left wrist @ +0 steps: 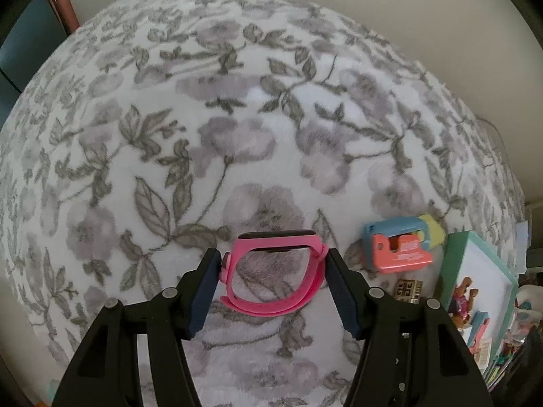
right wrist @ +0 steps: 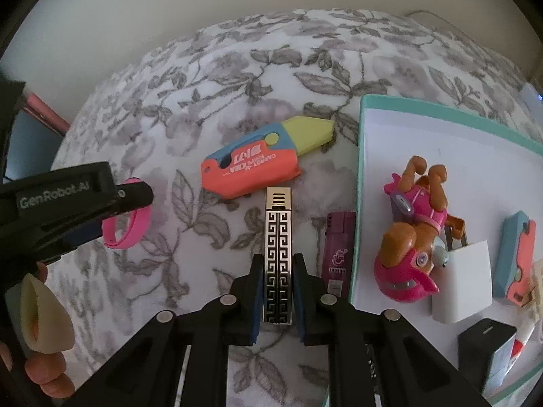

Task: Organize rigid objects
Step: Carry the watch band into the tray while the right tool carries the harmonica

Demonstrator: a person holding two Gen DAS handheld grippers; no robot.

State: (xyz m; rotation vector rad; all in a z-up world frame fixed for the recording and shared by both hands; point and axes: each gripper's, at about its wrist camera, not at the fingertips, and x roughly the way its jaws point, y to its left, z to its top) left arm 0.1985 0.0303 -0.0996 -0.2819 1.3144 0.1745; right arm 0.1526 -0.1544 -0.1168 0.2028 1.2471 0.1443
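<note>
My left gripper (left wrist: 273, 264) is shut on a pink wristband watch (left wrist: 271, 274), its fingers pressing both sides of the loop above the floral blanket (left wrist: 203, 135). It also shows in the right wrist view (right wrist: 127, 217), held by the left gripper (right wrist: 135, 200). My right gripper (right wrist: 278, 271) is shut on a silver lighter with a black key pattern (right wrist: 278, 251), which points away along the fingers. An orange, blue and yellow toy knife (right wrist: 258, 159) lies just beyond it. A purple lighter (right wrist: 337, 254) lies beside the teal-rimmed white box (right wrist: 361, 169).
The box holds a pink and brown toy dog (right wrist: 412, 237), a white block (right wrist: 465, 281), a second toy knife (right wrist: 516, 257) and a dark box (right wrist: 485, 356). In the left wrist view the toy knife (left wrist: 400, 244) and box (left wrist: 451, 264) sit at right.
</note>
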